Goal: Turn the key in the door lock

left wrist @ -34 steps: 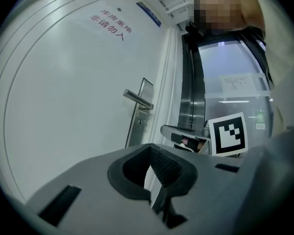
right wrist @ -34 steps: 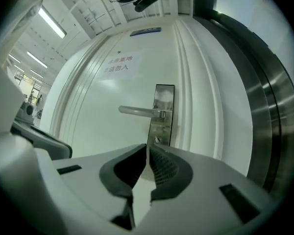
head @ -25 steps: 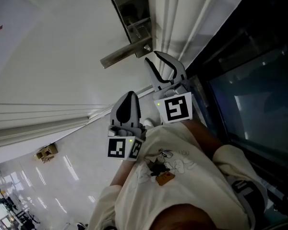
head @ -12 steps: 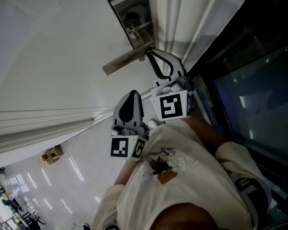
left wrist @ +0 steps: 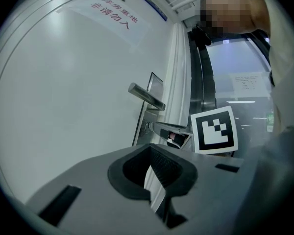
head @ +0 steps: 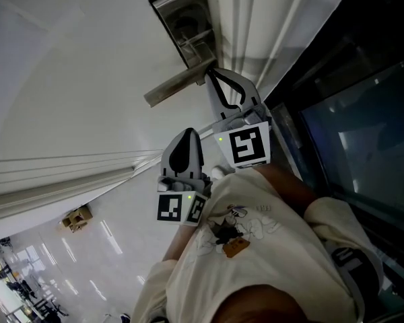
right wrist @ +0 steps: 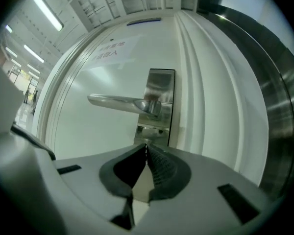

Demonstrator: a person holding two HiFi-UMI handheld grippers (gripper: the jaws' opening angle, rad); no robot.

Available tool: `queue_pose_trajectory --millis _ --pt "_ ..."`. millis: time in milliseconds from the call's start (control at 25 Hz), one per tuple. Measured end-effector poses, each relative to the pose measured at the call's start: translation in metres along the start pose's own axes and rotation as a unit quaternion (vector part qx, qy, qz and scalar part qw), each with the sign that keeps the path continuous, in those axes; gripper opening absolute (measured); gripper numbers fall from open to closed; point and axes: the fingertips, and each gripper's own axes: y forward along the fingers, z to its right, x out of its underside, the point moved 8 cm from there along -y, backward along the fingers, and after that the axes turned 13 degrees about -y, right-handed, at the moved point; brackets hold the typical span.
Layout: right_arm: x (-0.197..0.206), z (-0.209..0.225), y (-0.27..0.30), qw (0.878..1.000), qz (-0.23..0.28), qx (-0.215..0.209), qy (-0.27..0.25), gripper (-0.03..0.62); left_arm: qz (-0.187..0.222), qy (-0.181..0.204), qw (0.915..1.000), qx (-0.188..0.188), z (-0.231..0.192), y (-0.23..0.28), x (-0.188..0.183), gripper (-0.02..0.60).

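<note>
The right claw (right wrist: 146, 150), which has just been closing, looks pinched shut on the little key (right wrist: 147, 141) right at its tips, sticking straight out of the lock (right wrist: 156, 130) just under the door handle (right wrist: 118, 103), while the shut left claw (left wrist: 149, 148) waits farther back.

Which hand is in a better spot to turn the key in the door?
Right. The right gripper has just been closing its fingers on the key under the door handle. The left gripper hangs back from the door, shut and empty.
</note>
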Motion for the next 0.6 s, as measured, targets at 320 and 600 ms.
queue_pose_trajectory --millis 320,600 --pt "0.009 0.009 -0.001 0.985 0.023 -0.017 0.173 0.017 -0.001 -0.004 1.0000 -0.006 -0.001 -0.005 0.002 0.006" --pt "0.016 0.013 0.000 0.953 0.034 -0.034 0.298 0.018 -0.010 -0.010 0.9999 -0.006 -0.004 -0.008 0.006 0.006"
